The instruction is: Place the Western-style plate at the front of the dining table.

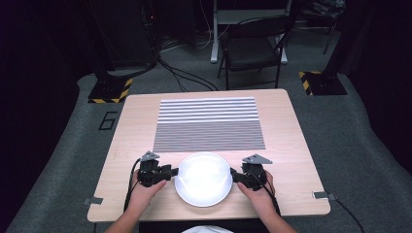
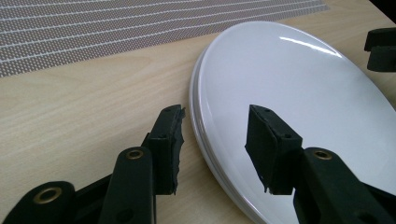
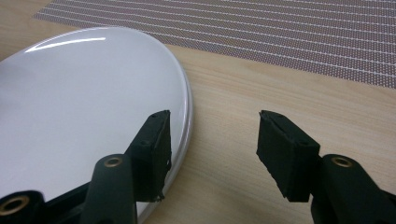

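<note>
Plate (image 1: 203,178) first: the white plate lies flat on the tabletop (image 1: 136,126), at the near edge and about midway between the left and right sides, right in front of you. Just beyond its far rim lies a striped placemat (image 1: 209,124), lighter stripes on the far part and darker ones on the near part.

Your left tongs (image 1: 174,171) sit at the plate's left rim. In the left gripper view the left tongs (image 2: 215,140) are spread wide, with 1 jaw over the bare wood beside the plate and the other over the white surface, so the rim runs between them without being pinched. I cannot tell whether either pad touches the plate.

Your right tongs (image 1: 233,174) mirror that at the plate's right rim. In the right gripper view the right tongs (image 3: 214,140) are also spread, 1 jaw over the plate's edge and the other over the wood.

Farther off, on the grey floor, a black folding chair (image 1: 252,48) stands past the tabletop's far edge.
</note>
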